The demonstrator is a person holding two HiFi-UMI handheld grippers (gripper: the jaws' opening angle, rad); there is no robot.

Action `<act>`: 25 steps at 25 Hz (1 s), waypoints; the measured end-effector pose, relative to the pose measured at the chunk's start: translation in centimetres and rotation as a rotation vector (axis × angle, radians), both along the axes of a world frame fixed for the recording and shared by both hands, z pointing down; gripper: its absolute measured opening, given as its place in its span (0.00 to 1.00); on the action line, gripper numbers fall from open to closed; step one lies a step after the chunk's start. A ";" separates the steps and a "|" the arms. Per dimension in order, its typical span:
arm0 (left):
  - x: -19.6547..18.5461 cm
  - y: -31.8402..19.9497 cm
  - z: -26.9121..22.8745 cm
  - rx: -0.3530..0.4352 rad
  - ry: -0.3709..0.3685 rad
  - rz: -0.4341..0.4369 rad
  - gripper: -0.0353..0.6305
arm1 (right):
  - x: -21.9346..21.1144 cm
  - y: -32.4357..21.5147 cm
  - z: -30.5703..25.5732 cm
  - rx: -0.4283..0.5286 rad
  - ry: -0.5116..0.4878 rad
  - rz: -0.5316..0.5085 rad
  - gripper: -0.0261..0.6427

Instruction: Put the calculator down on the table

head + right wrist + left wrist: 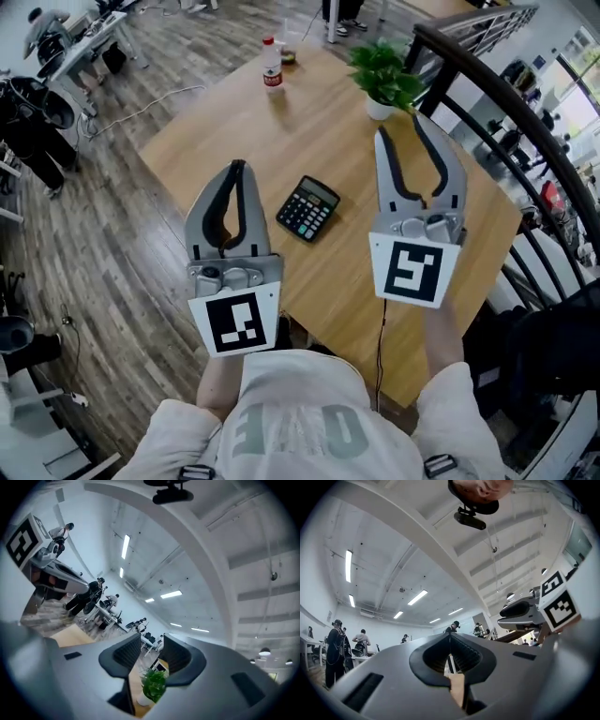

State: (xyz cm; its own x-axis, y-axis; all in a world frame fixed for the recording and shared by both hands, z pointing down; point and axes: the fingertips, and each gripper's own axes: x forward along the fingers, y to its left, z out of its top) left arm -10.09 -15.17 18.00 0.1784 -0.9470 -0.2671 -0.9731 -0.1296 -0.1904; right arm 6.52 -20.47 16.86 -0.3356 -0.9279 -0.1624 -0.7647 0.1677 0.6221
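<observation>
Between the two grippers and below them, the calculator (307, 208) lies flat on the counter (216, 131), keys upward and turned at an angle to the counter's edges. Neither gripper touches it.

Left gripper (237, 167): jaws closed tip to tip, with nothing between them. Its own view looks out over the room toward ceiling lights and distant people, and only a sliver of wood shows below the meeting tips.

Right gripper (400, 129): jaws standing well apart, nothing held. Through the gap its own view shows the potted plant (384, 77), which stands on the counter beyond the tips, not between the pads. Both grippers are held clear above the counter, pointing away from the person.

Progress, judged from this arrangement: the placing appears complete, since the calculator rests unsupported on the wood and no jaw bears on it. Nothing of the task seems left beyond drawing the grippers away.

Surroundings: a bottle (272, 67) with a red label stands far beyond the left gripper, near the counter's far edge. A dark curved railing (511, 98) runs to the right of the right gripper, and a thin cable (381, 342) hangs beneath that gripper. None of these lies near the calculator, and nothing obstructs it.
</observation>
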 end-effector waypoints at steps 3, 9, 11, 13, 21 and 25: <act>1.1 1.0 -1.4 0.032 0.006 0.033 0.07 | -0.4 2.8 -0.3 -0.009 -0.236 -0.033 0.25; 3.1 2.3 -1.8 0.048 0.001 0.088 0.07 | -1.3 6.2 1.2 -0.077 -0.526 -0.079 0.15; 3.6 2.5 -1.6 0.045 -0.004 0.097 0.07 | -2.1 7.0 1.6 -0.095 -0.573 -0.118 0.08; 4.1 2.6 -1.4 0.041 -0.013 0.104 0.07 | -3.0 7.5 1.8 -0.101 -0.581 -0.152 0.07; 4.2 2.4 -1.3 0.039 -0.051 0.091 0.07 | -4.0 7.0 2.1 -0.123 -0.581 -0.183 0.07; 4.1 2.5 -1.1 0.037 -0.053 0.075 0.07 | -3.2 6.8 2.5 -0.133 -0.602 -0.170 0.07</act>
State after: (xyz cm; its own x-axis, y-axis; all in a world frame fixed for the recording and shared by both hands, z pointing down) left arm -6.04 -12.71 16.93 0.2629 -0.9201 -0.2902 -0.9495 -0.1934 -0.2470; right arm 3.34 -13.68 19.37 -0.3660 -0.8948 -0.2557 -0.9297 0.3638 0.0576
